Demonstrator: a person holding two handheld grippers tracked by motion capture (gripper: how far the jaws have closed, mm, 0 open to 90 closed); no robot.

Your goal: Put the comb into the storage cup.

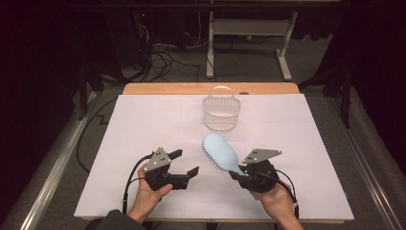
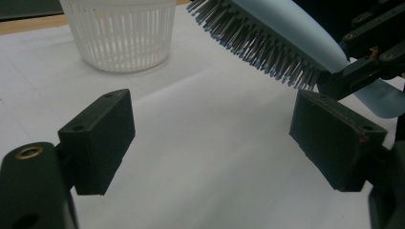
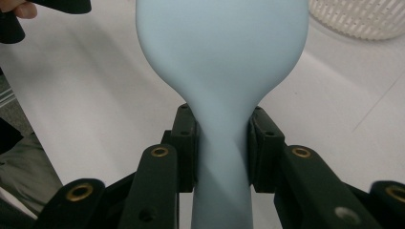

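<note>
High view: a bench covered with a white sheet carries a white slatted basket at its far middle. The basket has a hoop handle standing upright over its rim; through the slats and over the rim nothing is seen inside it.

The right hand-held gripper, at the near right of the bench, is closed on the neck of a pale blue hairbrush. The brush head points far and left, toward the basket but well apart from it, and is held clear of the sheet with its bristles facing left and down. The left hand-held gripper, at the near left, is spread wide and holds nothing; its tips point right, toward the brush, without touching it.

Left gripper view: the two black pads stand far apart over bare sheet. The hairbrush crosses the upper right, dark bristles downward, with the basket behind it at the upper left.

Right gripper view: the hairbrush rises from between the jaws, its smooth back toward the camera; both pads press the narrow neck where the handle widens into the head. A part of the basket lies at the upper right corner.
</note>
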